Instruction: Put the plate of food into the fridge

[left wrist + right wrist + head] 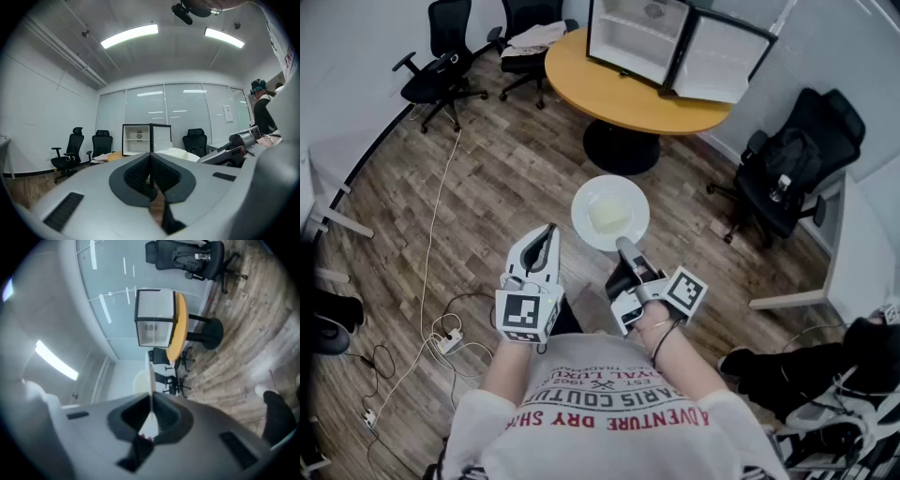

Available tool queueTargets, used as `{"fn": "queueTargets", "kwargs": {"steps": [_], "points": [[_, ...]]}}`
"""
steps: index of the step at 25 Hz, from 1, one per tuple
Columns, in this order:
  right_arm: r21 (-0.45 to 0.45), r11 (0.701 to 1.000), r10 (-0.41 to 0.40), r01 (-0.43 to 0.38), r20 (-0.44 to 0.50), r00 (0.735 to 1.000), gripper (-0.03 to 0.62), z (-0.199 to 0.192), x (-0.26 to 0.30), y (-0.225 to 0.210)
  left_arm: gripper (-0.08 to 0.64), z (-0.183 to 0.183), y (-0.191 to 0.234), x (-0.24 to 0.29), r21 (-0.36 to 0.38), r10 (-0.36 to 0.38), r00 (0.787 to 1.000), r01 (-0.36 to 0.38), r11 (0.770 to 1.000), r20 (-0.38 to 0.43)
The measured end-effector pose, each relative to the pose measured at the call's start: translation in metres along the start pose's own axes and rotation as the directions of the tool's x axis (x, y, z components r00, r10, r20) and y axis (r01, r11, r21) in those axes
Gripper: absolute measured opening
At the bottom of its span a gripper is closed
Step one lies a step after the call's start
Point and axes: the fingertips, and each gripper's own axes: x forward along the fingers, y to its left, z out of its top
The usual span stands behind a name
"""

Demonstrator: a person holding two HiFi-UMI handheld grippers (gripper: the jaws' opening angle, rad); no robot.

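Now, right tool pinches the plate rim, left tool closed, empty; carry it level to the fridge ahead.

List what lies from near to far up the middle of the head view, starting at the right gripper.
right gripper, shut on the plate's rim → plate carrying pale food → round yellow table → fridge, door open, standing on that table.
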Motion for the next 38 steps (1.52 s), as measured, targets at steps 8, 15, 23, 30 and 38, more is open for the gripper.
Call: {"fn": "queueTargets", "kwargs": {"steps": [8, 15, 23, 30, 38], "points": [[0.004, 1.000, -0.002, 0.003, -0.003, 1.000, 0.037, 0.001, 0.001, -0.003, 0.032, -0.004, -0.001, 0.003, -0.004, -0.002, 1.000, 0.002, 1.000, 0.001], [-0.008, 1.000, -0.006, 0.006, 0.015, 1.000, 0.037, 0.008, 0.011, -0.002, 0.032, -0.010, 0.004, 0.012, -0.016, -0.005, 1.000, 0.005, 1.000, -0.019], [0.006, 0.999, -0.032, 0.031, 0.014, 0.999, 0.037, 0.022, 0.040, -0.011, 0.032, -0.019, 0.022, 0.044, -0.028, -0.018, 0.999, 0.017, 0.999, -0.040], [0.001, 0.999, -0.036, 0.036, 0.055, 0.998, 0.037, 0.039, 0.100, 0.000, 0.032, -0.006, 0.068, 0.096, -0.029, -0.060, 0.998, 0.060, 0.998, -0.020], [-0.004, 1.000, -0.029, 0.029, 0.114, 0.993, 0.037, 0.059, 0.186, 0.012, 0.032, 0.004, 0.125, 0.162, -0.015, -0.145, 0.989, 0.145, 0.989, -0.010]]}}
